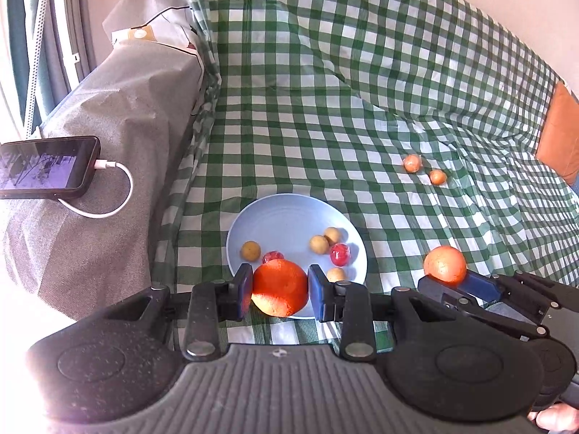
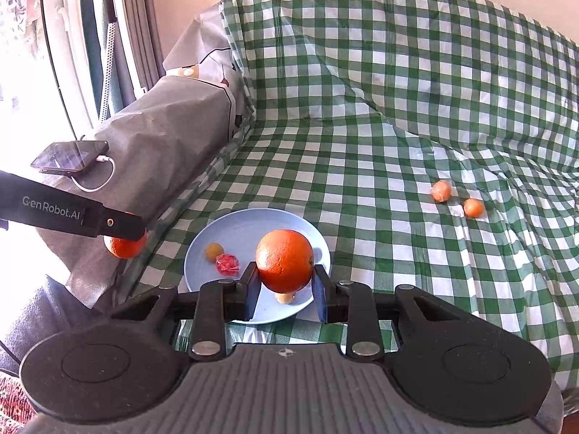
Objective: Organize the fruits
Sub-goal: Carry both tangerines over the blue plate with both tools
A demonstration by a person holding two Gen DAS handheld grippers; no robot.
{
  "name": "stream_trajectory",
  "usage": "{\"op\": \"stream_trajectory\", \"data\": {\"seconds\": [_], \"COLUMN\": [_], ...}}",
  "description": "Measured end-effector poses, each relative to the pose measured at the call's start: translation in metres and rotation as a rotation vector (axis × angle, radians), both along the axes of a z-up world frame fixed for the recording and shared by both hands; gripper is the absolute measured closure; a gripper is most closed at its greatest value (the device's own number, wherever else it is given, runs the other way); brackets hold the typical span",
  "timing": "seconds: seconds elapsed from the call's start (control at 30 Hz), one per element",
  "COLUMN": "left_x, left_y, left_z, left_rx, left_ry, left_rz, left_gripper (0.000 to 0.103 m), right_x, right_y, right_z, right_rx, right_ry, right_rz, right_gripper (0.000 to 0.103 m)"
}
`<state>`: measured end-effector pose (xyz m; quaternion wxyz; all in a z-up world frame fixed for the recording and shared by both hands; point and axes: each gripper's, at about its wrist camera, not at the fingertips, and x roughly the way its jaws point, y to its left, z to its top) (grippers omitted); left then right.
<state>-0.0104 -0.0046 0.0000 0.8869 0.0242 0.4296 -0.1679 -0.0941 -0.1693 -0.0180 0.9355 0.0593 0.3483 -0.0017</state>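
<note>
A light blue plate (image 1: 275, 217) lies on the green checked cloth and holds several small yellow and red fruits (image 1: 318, 244). My left gripper (image 1: 279, 287) is shut on a large orange (image 1: 280, 285) above the plate's near rim. My right gripper (image 2: 286, 289) is shut on another large orange (image 2: 284, 260) above the plate (image 2: 253, 224). In the left wrist view the right gripper (image 1: 459, 285) and its orange (image 1: 445, 264) show to the right of the plate. Two small orange fruits (image 1: 412, 163) (image 1: 437, 177) lie on the cloth at the far right, also seen in the right wrist view (image 2: 440, 190) (image 2: 473, 207).
A grey covered armrest (image 1: 119, 137) on the left carries a phone (image 1: 47, 166) with a white charging cable. The checked cloth rises up a backrest (image 1: 362, 36) behind. An orange cushion (image 1: 561, 133) sits at the far right.
</note>
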Motion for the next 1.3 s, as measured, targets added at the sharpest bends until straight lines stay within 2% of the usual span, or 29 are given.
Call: {"op": "stream_trajectory", "data": {"seconds": [0.63, 1.0, 1.3], "left_x": [0.022, 0.053, 0.087], "left_y": [0.005, 0.005, 0.004], "left_z": [-0.011, -0.027, -0.054], "left_rx": [0.012, 0.020, 0.044], "left_ry": [0.025, 0.059, 0.102], "left_rz": [0.029, 0.059, 0.074], "left_gripper": [0.067, 0.067, 0.067], "right_x": [0.011, 0.045, 0.081], "right_y": [0.001, 0.006, 0.008], "right_z": [-0.007, -0.023, -0.047], "right_rx": [0.006, 0.014, 0.006], "right_ry": [0.030, 0.071, 0.126], "right_rz": [0.016, 0.056, 0.084], "right_gripper": [0.071, 0.071, 0.071]}}
